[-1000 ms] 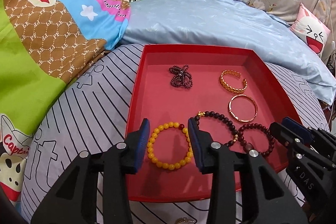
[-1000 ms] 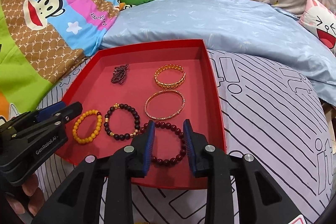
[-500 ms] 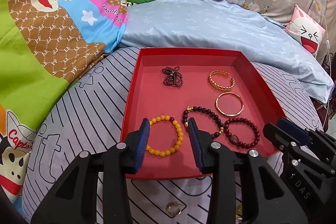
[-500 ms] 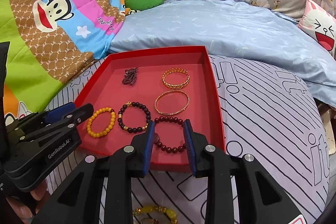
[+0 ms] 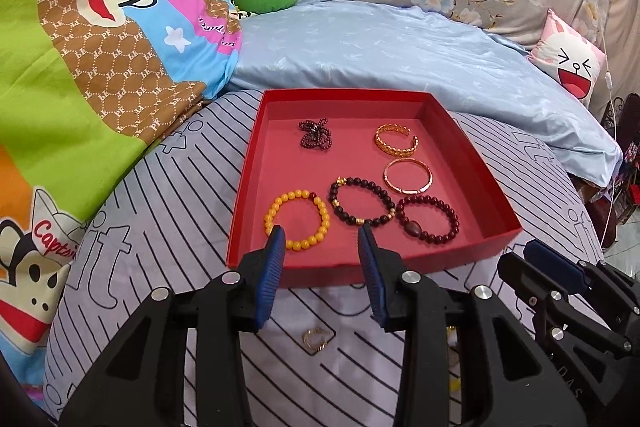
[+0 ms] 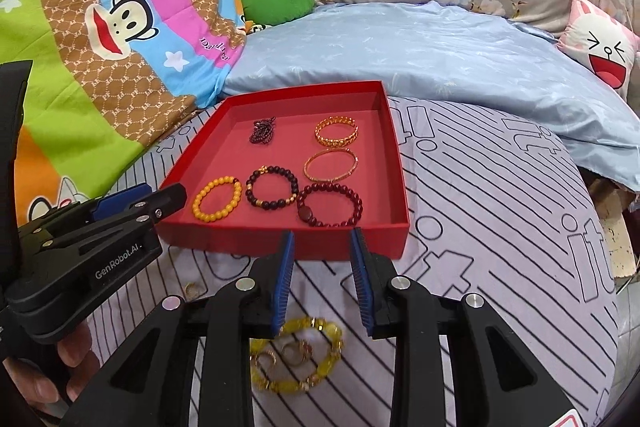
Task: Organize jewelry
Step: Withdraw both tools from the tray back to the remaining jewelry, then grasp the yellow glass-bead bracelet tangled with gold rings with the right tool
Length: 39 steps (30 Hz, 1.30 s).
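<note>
A red tray (image 5: 496, 223) is seen on a striped bedcover (image 6: 500, 211), just beyond the two hand-held grippers. The left gripper (image 5: 320, 239) and right gripper (image 6: 322, 241) are held before its near wall, their blue pads parted and nothing gripped. Six pieces are laid inside the tray: a yellow bead bracelet (image 5: 297, 219), a dark bead bracelet (image 5: 362, 201), a maroon bead bracelet (image 5: 427, 219), a plain gold bangle (image 5: 408, 175), an open gold cuff (image 5: 396, 140) and a bunched dark bead string (image 5: 315, 135). Outside it, a yellow bracelet with small gold rings (image 6: 298, 359) is left on the cover beneath the right gripper, and a gold ring (image 5: 318, 338) beneath the left.
</note>
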Available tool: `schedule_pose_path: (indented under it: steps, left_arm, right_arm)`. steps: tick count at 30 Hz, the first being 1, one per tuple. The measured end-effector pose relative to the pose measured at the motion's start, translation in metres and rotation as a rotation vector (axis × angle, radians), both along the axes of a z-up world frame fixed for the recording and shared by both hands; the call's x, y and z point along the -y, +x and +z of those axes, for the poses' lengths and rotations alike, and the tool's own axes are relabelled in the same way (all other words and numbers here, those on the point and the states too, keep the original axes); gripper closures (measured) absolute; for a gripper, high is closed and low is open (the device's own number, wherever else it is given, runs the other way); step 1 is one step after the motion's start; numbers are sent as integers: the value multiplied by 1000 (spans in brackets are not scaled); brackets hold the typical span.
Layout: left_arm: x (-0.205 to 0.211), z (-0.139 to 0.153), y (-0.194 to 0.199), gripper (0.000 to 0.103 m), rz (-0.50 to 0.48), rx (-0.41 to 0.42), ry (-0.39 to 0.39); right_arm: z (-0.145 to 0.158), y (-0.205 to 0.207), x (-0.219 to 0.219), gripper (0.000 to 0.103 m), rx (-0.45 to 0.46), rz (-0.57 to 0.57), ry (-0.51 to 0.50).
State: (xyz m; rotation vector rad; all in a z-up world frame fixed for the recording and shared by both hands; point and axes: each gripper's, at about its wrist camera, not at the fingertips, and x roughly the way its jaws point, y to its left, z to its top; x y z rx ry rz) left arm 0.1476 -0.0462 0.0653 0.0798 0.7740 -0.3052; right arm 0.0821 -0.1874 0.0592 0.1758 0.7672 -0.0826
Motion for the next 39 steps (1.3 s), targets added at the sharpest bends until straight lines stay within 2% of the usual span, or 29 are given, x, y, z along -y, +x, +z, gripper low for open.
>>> schedule_pose_path:
  steps: [9,22,31,39]
  left_arm:
    - [-8,-5,-33,67,-5,-15,4]
    - [-28,-37,-74,67,12,-90,24]
    - [-45,-57,-84,67,37,-141,17]
    - [-52,-62,-81,67,52,-155,11]
  right_arm:
    - [-7,-35,-4,75,-19,0,16]
    - [-42,-72,-5,75,-101,-8,16]
    - [-53,-63,-2,75,-120,-21,34]
    - [-57,-41,-9,75,-127,-10,17]
